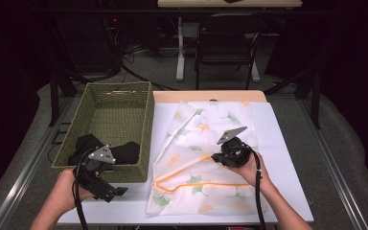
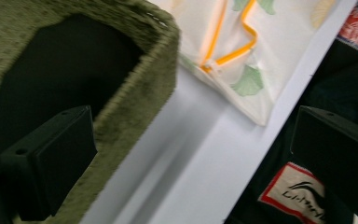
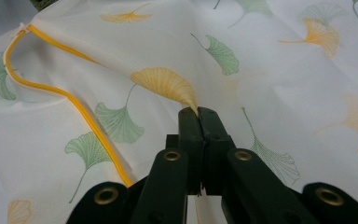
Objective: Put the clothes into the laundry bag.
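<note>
Right gripper with jaws pressed together, pinching a fold of the white mesh laundry bag printed with green and orange ginkgo leaves; fabric drawn up into a small peak right at the jaw tips, an orange leaf print running into the pinch. Just left of those jaws, the bag's orange zipper curving away across the cloth. From the high view, same gripper over the middle of the bag, which lies spread flat on the white table, zipper looping on the near side of the jaws. Left gripper held off the table at the near left corner, jaws standing wide apart with nothing between them. In the left gripper view, the woven green basket behind the left-hand jaw, its corner rim close to that jaw; dark cloth inside the basket, beyond the jaw. Between the two open jaws, bare table; ahead of them and well apart, the near corner of the bag with its zipper end. In the high view, black garment lying in the near end of the basket, just beyond the left gripper.
</note>
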